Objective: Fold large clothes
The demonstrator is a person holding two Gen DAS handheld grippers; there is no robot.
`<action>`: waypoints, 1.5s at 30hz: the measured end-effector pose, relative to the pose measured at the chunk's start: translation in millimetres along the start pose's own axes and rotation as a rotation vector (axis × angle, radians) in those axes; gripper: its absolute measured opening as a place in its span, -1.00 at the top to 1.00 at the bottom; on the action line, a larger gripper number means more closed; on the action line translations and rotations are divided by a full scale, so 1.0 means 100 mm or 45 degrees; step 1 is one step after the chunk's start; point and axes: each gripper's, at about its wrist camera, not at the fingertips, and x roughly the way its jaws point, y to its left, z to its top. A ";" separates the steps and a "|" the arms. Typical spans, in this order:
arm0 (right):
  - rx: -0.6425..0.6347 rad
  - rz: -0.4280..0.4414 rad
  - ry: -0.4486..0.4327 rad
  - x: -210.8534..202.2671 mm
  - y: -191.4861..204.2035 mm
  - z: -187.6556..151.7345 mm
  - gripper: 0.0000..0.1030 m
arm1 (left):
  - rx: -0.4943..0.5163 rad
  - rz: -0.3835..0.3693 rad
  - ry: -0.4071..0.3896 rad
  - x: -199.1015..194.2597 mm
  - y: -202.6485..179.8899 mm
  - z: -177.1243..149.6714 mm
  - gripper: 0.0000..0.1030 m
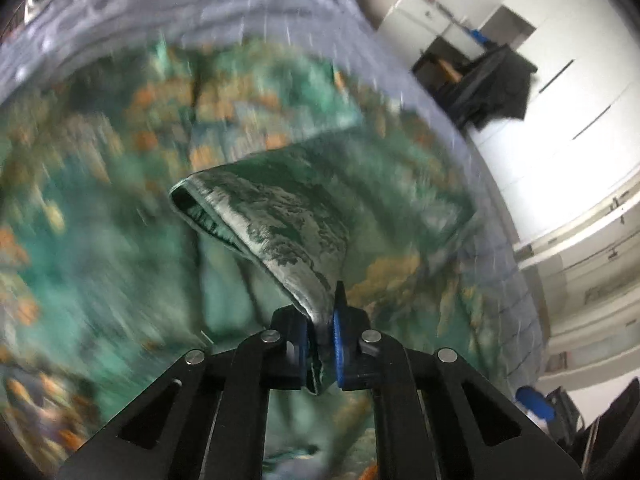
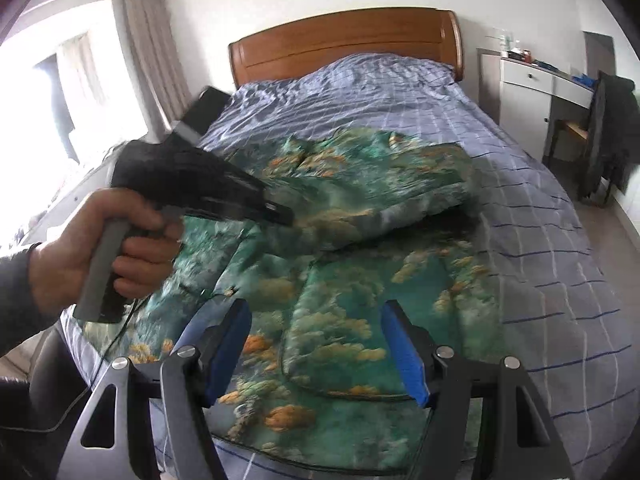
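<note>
My left gripper, jaws shut, pinches the hem of the green printed garment, which lies across the bed. My right gripper hovers above it, jaws apart, empty. Advice: carry the hem level, keeping the fold edge straight.

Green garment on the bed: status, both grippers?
Left gripper shut on a fold of the green garment, lifting it off the bed. Right gripper open, empty, above the near edge. Nothing in the way.
</note>
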 end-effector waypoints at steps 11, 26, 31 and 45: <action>-0.033 -0.128 -0.055 0.49 -0.83 1.15 -0.33 | -0.089 0.128 -0.080 0.10 0.84 0.64 0.86; 0.193 -0.087 0.244 2.69 -1.63 1.96 0.30 | -0.116 0.166 -0.036 0.60 1.12 0.49 0.78; 0.199 -0.097 0.345 2.95 -1.68 1.80 0.34 | -0.088 0.184 -0.045 0.64 1.12 0.46 0.76; 0.040 -0.026 0.473 2.13 -1.38 1.24 0.34 | -0.033 0.255 -0.077 0.73 1.07 0.41 0.73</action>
